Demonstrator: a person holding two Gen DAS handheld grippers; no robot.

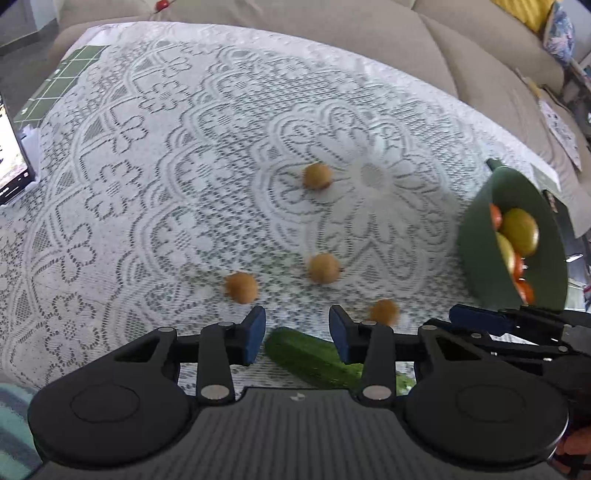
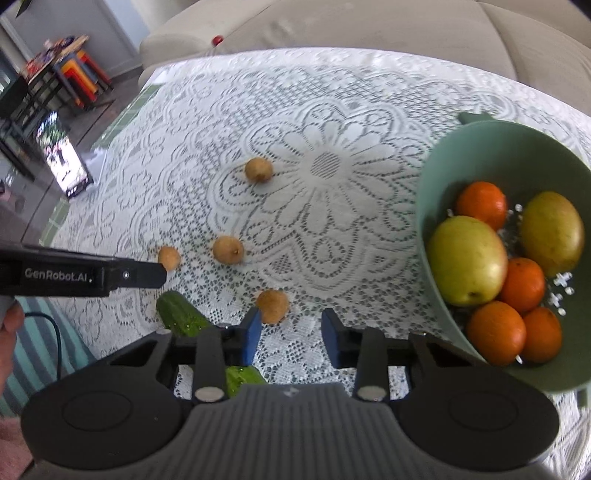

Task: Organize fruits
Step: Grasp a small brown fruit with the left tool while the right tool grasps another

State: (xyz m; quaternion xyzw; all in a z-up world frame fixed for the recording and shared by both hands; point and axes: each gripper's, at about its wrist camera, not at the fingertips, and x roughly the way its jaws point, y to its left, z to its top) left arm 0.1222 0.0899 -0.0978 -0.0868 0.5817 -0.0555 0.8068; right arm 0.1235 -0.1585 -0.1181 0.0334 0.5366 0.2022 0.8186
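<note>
Several small brown longans lie on the lace tablecloth (image 1: 184,147), among them one (image 1: 317,176) far out, one (image 1: 324,268) nearer and one (image 2: 272,305) just past my right gripper's left fingertip. A green cucumber (image 1: 306,354) lies on the cloth under my left gripper (image 1: 297,334), its end in the gap between the blue pads; I see no pad pressing on it. My right gripper (image 2: 291,334) is open over bare cloth with nothing between its fingers. To the right, a green colander bowl (image 2: 424,206) holds oranges (image 2: 482,205) and yellow-green fruits (image 2: 467,260).
A lit phone (image 2: 62,162) stands at the table's left edge. A beige sofa (image 1: 332,29) runs behind the table, with a small red thing (image 2: 218,39) on it. Colourful stools (image 2: 85,74) stand at the far left. The two grippers are close side by side near the front edge.
</note>
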